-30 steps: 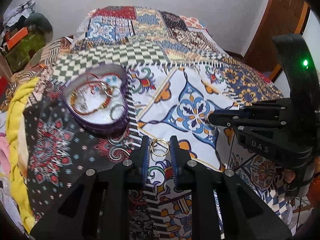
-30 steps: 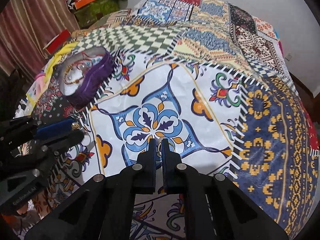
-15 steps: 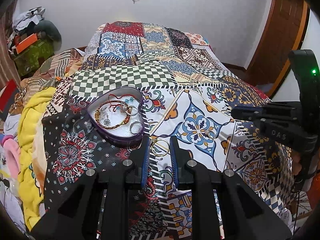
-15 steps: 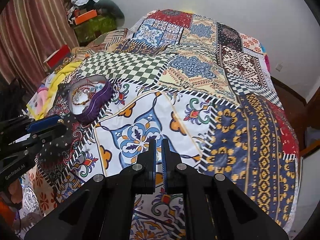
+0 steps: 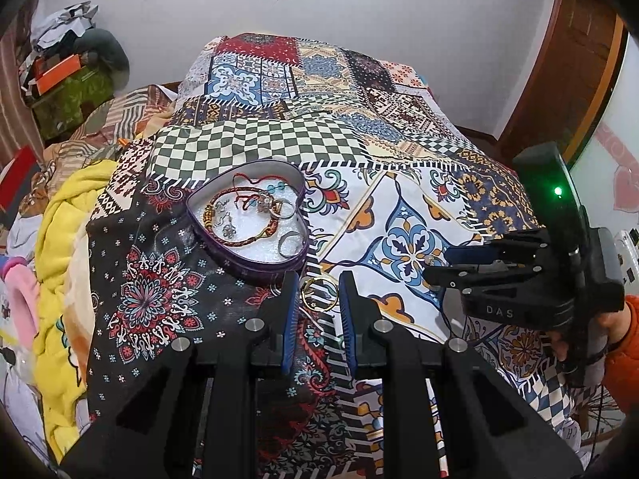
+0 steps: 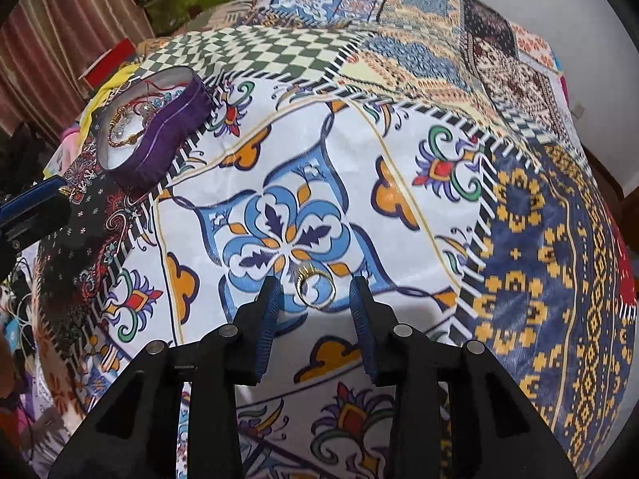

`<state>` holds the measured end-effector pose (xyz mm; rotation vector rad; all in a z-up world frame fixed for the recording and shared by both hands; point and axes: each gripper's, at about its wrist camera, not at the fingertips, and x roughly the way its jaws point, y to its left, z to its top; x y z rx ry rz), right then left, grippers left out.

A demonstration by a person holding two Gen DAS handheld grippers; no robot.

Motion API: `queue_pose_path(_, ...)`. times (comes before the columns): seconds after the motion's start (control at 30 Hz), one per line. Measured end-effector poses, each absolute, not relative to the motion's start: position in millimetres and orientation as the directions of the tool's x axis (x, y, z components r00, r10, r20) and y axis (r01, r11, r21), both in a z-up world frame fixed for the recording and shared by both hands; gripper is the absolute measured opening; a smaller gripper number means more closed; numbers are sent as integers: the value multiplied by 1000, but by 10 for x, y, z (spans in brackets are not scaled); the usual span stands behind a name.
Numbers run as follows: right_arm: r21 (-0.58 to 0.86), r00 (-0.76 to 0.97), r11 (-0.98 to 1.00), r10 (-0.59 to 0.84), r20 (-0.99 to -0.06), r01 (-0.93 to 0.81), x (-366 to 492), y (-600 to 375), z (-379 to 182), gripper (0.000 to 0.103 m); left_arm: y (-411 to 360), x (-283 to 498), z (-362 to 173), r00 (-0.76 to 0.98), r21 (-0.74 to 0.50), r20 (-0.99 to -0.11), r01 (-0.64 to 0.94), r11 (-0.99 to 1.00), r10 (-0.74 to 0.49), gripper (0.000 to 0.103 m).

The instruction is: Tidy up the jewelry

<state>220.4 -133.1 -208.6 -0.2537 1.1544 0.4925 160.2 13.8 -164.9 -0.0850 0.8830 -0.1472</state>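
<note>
A thin gold bangle (image 5: 319,293) is pinched between the blue pads of my left gripper (image 5: 318,291), which is shut on it above the bedspread. It hangs just in front of the purple heart-shaped tin (image 5: 247,265). The tin holds a braided bracelet (image 5: 239,223), red cords and silver pieces. My right gripper (image 6: 316,293) is open and low over the blue flower print. A small gold ring (image 6: 315,289) lies on the cloth between its fingers without touching them. The tin (image 6: 171,135) sits far left in the right wrist view, where the left gripper (image 6: 36,211) shows at the edge.
The patchwork bedspread (image 5: 279,139) covers the whole bed. A yellow blanket (image 5: 60,239) and pink fabric pile up along its left side. Boxes and bags (image 5: 68,80) stand at the back left, a wooden door (image 5: 567,60) at the right. A hand in an orange sleeve (image 5: 623,343) holds the right gripper.
My right gripper was shut and raised half a second ago; now it is open and low over the ring. My left gripper keeps hold of the bangle, now nearer the tin.
</note>
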Motion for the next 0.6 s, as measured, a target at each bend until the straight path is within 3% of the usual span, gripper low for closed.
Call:
queue_pose_path(0.03, 56, 316, 864, 242, -917, -500, 2199, -1341, -2080, 31, 151, 1609, -1654, 626, -137, -763, 90, 987, -163, 19)
queue_pose_path(0.1, 78, 301, 847, 272, -914, -526, 2171, -1333, -2081, 16, 163, 1619, -1662, 625, -140, -763, 86, 986, -163, 19)
queue_pose_path(0.23, 51, 320, 845, 256, -912, -532, 2130, -1310, -2059, 15, 139, 1602, -1648, 629, -144, -759, 92, 985, -169, 19)
queue_pose_path(0.3, 52, 325, 845, 261, -909, -532, 2111, -1308, -2030, 4, 131, 1589, -1623, 633, -143, -755, 97, 985, -172, 19)
queue_pose_path(0.6, 44, 378, 852, 276, -884, -521, 2022, -1274, -1827, 4, 214, 1545, -1488, 661, -138, -734, 83, 987, -158, 19)
